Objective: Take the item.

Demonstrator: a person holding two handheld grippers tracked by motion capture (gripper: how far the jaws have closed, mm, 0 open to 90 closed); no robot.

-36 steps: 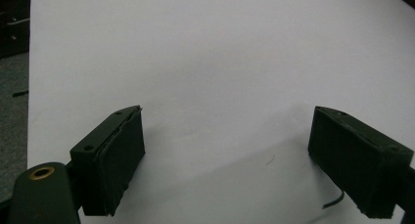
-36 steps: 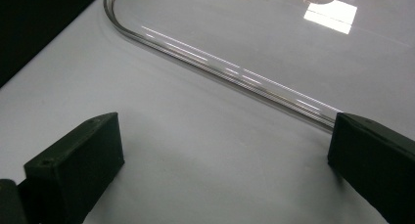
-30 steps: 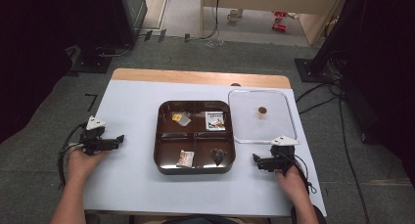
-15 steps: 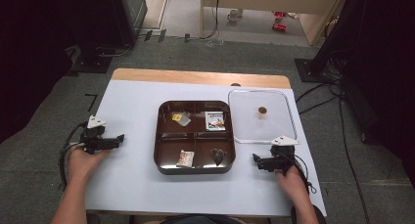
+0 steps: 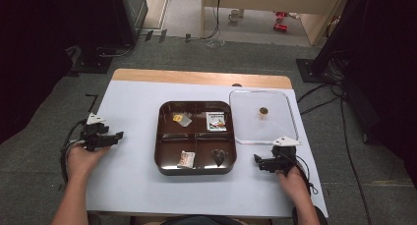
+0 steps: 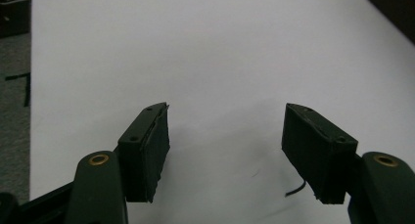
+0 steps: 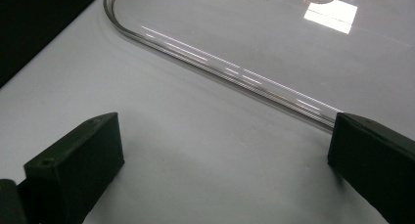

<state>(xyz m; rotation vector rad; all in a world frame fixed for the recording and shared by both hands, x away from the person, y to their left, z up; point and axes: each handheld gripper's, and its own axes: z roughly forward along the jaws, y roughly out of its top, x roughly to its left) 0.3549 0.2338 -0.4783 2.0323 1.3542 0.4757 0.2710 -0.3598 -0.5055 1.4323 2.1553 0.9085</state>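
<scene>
A dark brown tray [image 5: 158, 136] with four compartments sits mid-table. Its far-left compartment holds a small yellow-grey packet [image 5: 183, 119], the far-right a white packet [image 5: 216, 121], the near-left another packet [image 5: 186, 158], the near-right a dark object [image 5: 219, 156]. A clear lid [image 5: 246, 126] with a brown knob [image 5: 264, 111] lies flat right of the tray. My left gripper [image 5: 118, 135] rests on the table left of the tray, open and empty [image 6: 225, 111]. My right gripper [image 5: 256, 159] stands open and empty [image 7: 225, 131] just in front of the lid's rim [image 7: 220, 70].
The white table [image 5: 137, 102] has a wooden strip [image 5: 196, 77] along its far edge. Cables trail from both grippers. Grey floor, dark stands and cables surround the table.
</scene>
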